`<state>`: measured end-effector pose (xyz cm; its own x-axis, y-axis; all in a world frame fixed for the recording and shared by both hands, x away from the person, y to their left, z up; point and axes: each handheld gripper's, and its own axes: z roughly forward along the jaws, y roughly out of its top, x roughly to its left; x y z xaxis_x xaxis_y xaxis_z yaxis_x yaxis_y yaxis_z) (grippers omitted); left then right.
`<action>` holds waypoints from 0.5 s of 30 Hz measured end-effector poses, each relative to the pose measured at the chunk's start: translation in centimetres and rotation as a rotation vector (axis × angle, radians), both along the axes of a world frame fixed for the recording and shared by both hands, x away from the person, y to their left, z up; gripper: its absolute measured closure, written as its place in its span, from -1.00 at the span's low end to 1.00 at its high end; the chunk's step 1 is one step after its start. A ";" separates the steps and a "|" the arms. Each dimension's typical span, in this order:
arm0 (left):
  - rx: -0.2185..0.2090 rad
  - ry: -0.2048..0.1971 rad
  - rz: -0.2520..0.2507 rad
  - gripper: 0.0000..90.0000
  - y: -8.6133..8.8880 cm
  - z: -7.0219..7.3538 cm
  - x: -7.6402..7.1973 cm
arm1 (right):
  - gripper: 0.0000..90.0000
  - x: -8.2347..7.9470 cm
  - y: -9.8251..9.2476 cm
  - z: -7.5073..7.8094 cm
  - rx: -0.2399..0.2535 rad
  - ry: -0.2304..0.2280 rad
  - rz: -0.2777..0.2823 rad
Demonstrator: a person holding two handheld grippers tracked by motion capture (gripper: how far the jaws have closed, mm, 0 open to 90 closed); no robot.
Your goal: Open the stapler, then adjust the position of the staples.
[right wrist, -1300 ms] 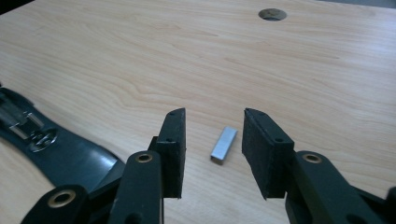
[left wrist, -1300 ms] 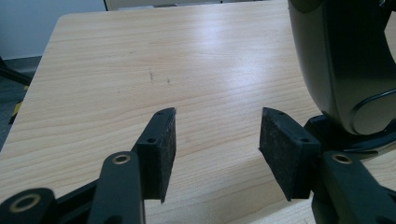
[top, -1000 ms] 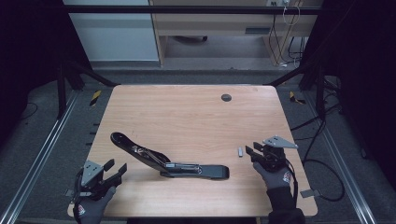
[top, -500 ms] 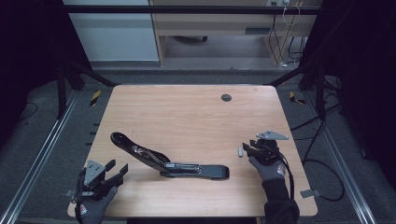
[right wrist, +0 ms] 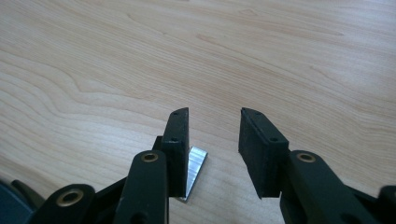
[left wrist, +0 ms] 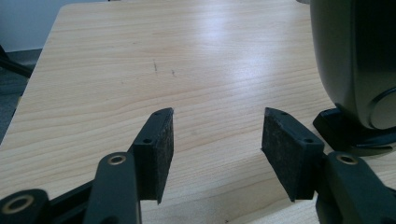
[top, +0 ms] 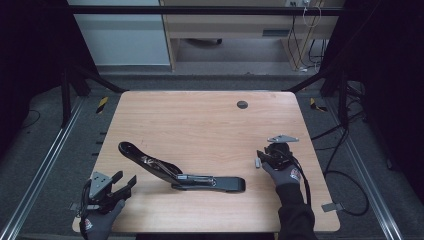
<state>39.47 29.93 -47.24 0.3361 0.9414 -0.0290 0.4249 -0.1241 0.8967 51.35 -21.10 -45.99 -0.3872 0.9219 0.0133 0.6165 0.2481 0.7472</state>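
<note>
Silver metal strip (top: 257,162) lies flat on the wooden surface (top: 200,120) in the high view, near the right edge. The right hand-held gripper (top: 263,156) is just beside it, with its tips low over the wood. A black stapler (top: 180,176) lies opened out long in the middle of the surface, well apart from the strip. The left hand-held gripper (top: 126,178) sits at the near left corner, close to the stapler's far end but not touching it. Its jaws are spread and hold nothing.

In the left gripper view, the left hand-held gripper (left wrist: 217,123) has its two black jaws wide apart, with bare wood (left wrist: 140,56) between them. A big dark rounded shape (left wrist: 355,65) stands at the right edge. It is too close to tell what it is.

In the right gripper view, the right hand-held gripper (right wrist: 214,114) is open, and its jaws have just been closing a little. Nothing is between them but the wooden surface (right wrist: 233,46). The silver metal strip (right wrist: 196,164) peeks out from under the jaw on the left of this view. It lies flat on the wood and is not gripped.
</note>
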 end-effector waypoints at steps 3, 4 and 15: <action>0.004 -0.002 0.000 -0.04 0.1 0.0 0.0 | 0.41 0.7 0.2 0.1 -0.029 0.021 -0.007; 0.000 0.002 0.001 -0.04 0.1 0.0 0.0 | 0.41 0.9 0.1 0.2 -0.030 0.032 -0.010; 0.004 0.006 -0.003 -0.05 -0.1 -0.1 0.0 | 0.47 1.9 0.9 -0.3 -0.049 0.090 -0.017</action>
